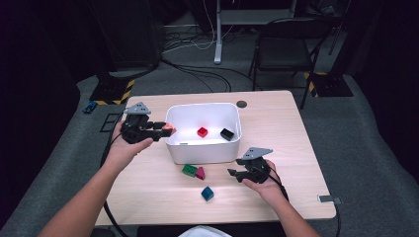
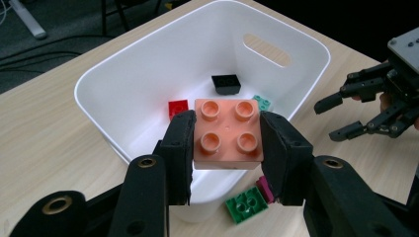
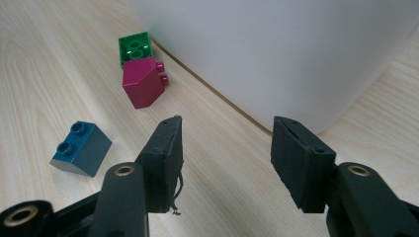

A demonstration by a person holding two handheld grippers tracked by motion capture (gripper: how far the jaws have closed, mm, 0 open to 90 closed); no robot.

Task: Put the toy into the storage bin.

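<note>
My left gripper (image 1: 162,129) is shut on a peach four-stud brick (image 2: 227,133), held above the left rim of the white bin (image 1: 170,143). In the bin lie a red brick (image 2: 178,107), a black brick (image 2: 226,84) and a mint brick (image 2: 262,102). My right gripper (image 3: 225,163) stands open just over the table beside the bin's front right corner, with nothing between its jaws. On the table in front of the bin lie a green brick (image 3: 134,48), a magenta sloped brick (image 3: 145,84) touching it, and a blue sloped brick (image 3: 81,148) nearer me.
The bin's white wall (image 3: 276,49) rises close ahead of the right gripper. A round dark grommet (image 1: 241,104) sits in the tabletop behind the bin. A folding chair (image 1: 286,47) and cables stand on the floor beyond the table.
</note>
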